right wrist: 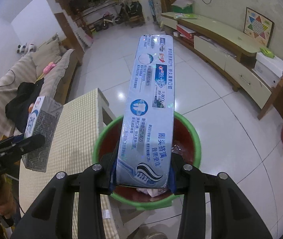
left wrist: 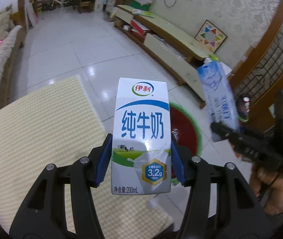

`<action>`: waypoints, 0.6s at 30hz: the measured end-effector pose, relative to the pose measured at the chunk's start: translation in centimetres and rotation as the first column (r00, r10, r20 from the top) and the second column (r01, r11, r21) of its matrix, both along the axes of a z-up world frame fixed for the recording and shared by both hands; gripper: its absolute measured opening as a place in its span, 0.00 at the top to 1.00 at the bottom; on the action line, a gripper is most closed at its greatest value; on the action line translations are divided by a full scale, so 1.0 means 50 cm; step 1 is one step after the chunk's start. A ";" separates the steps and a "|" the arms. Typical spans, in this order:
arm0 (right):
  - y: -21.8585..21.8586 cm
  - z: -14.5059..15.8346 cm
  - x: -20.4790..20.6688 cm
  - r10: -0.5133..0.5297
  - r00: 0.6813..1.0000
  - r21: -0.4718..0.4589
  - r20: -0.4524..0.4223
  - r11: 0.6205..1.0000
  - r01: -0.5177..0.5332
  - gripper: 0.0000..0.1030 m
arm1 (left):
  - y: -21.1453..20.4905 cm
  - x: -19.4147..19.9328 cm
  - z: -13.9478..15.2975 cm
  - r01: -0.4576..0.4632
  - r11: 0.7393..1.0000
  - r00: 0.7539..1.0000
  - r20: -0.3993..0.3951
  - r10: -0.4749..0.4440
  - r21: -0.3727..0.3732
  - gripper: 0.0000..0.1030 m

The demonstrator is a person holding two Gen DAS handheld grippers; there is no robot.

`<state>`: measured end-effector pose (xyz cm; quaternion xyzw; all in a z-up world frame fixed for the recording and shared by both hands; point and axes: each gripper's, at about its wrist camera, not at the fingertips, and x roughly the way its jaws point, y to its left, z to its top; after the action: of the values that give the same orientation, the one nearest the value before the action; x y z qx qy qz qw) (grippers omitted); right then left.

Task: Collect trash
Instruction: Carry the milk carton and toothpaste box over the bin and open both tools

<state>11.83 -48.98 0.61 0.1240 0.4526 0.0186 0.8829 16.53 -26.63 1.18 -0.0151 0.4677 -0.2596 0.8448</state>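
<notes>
Left tongs: pinching a boxy milk carton, upright.
Right tongs: pinching a long glossy toothpaste box above the green-rimmed red bin.
Surface: checkered table, shiny white floor tiles.

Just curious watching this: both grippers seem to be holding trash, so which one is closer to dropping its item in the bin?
Probably the right gripper: its toothpaste box hangs directly over the green-rimmed bin. The left gripper holds the milk carton nearer the table.
</notes>
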 end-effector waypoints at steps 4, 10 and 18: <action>-0.024 -0.009 0.002 -0.002 1.000 0.050 -0.010 0.999 0.003 0.64 | -0.036 0.019 -0.004 0.014 0.999 0.999 -0.029 -0.016 -0.044 0.49; -0.012 0.000 0.001 0.025 1.000 0.016 -0.003 1.000 -0.025 0.64 | -0.062 0.028 -0.022 0.035 0.998 0.997 -0.064 -0.038 -0.059 0.49; -0.008 -0.011 0.006 0.054 0.998 0.005 -0.020 0.999 -0.054 0.64 | -0.109 0.049 -0.031 0.068 0.997 0.994 -0.083 -0.071 -0.048 0.49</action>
<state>12.11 -49.40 0.05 0.1139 0.4644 0.0422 0.8772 18.96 -32.06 -0.36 -0.0287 0.4973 -0.2984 0.8141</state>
